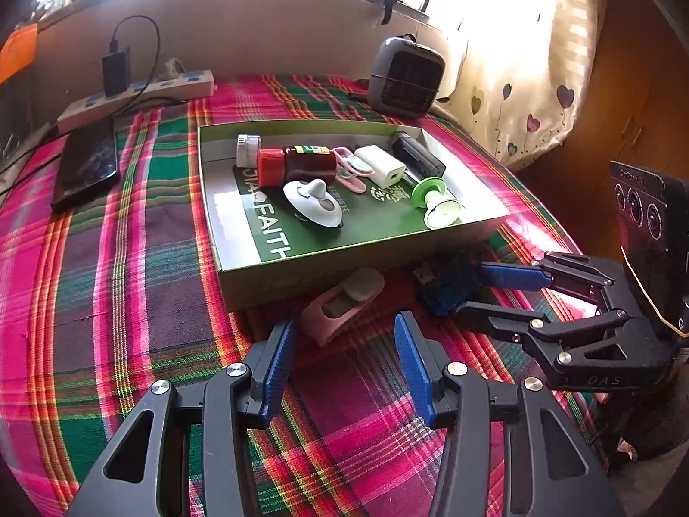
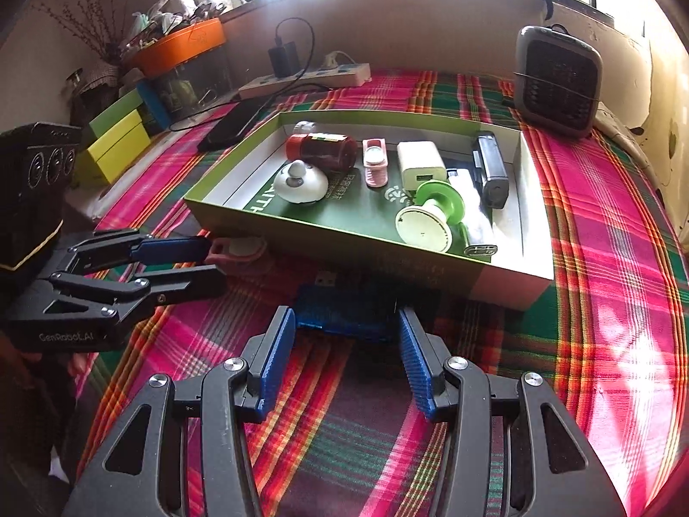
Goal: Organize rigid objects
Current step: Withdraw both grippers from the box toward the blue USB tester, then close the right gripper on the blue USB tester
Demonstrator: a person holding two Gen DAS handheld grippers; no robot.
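I have two pieces left outside the box [image 1: 267, 278] on the plaid desk [image 1: 107, 258]: a pink clip [image 1: 340, 308] and a blue USB dongle [image 2: 349, 312], both lying just beside the near wall of the box. My left tool [image 1: 344, 344] is released, its blue pads apart with the clip at about 12 o'clock, just past the tips and a little toward the left pad. My right tool [image 2: 346, 340] is released too, pads standing either side of the dongle's near end but not pressing it, as far as I can judge. To do this well I would push the right tool a touch further toward 12 o'clock so the pads cover the dongle's body rather than its edge, then clench squarely across its flat sides. The box wall is close ahead, so I'd lift straight up before carrying over the rim. Inside, the free green floor at about 9 o'clock from the white knob [image 2: 299, 183] looks the safest drop spot, clear of the green spool [image 2: 430, 215].
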